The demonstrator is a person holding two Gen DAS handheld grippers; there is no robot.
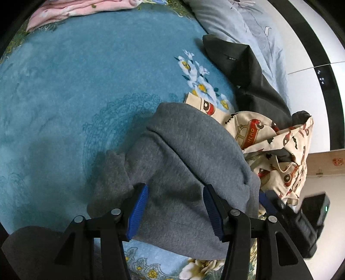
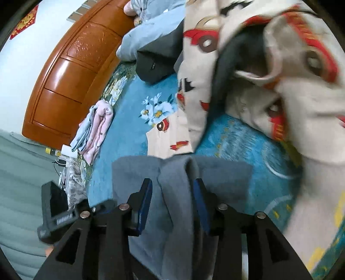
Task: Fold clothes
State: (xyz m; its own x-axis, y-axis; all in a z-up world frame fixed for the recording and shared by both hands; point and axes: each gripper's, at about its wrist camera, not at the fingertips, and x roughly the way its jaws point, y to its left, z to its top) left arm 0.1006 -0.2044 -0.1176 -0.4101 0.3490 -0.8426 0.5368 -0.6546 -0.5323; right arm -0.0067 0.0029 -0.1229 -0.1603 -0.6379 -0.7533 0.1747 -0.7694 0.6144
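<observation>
Here we hold the grey garment [image 1: 183, 163] bunched between the wide-spread left gripper [image 1: 175, 212]; the right gripper [image 2: 172, 204], part-open, straddles its fold and may snag the printed cloth [image 2: 248, 71] ahead

Blue floral bed [image 1: 64, 86] carries gray garment [image 1: 183, 161], pink clothes [image 1: 71, 8].

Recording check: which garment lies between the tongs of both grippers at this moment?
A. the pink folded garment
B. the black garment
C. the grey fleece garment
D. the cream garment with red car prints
C: the grey fleece garment sits between the blue-padded tongs of the left gripper and of the right gripper, while the cream car-print garment lies beyond it on the blue blanket.
</observation>
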